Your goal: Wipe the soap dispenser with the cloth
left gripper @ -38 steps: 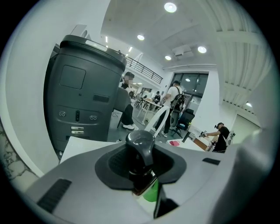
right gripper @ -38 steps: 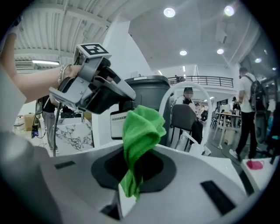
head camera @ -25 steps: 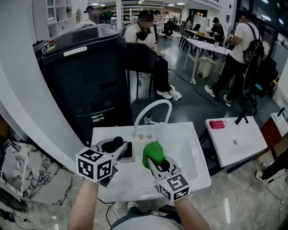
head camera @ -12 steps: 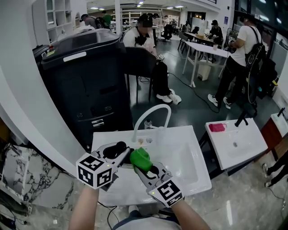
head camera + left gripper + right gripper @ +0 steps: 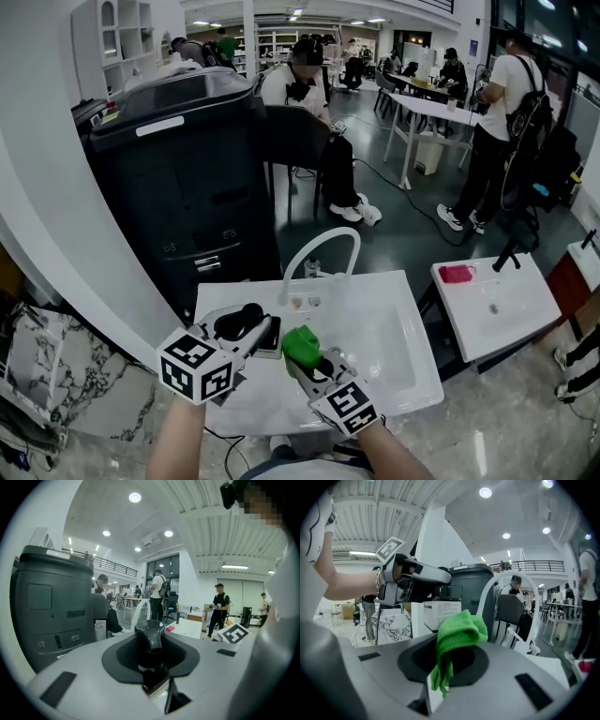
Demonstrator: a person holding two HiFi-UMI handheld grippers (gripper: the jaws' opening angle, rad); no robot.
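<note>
The left tongs [image 5: 255,330] are closed on the soap dispenser [image 5: 268,336] and hold it upright over the left rim of the white washbasin [image 5: 405,367]. The right tongs [image 5: 306,362] grip 1 green cloth [image 5: 300,343] (bunched up) just beside the dispenser; whether they touch, I cannot tell.

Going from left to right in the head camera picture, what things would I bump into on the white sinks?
soap dispenser → green cloth → pink thing on the other sink
</note>
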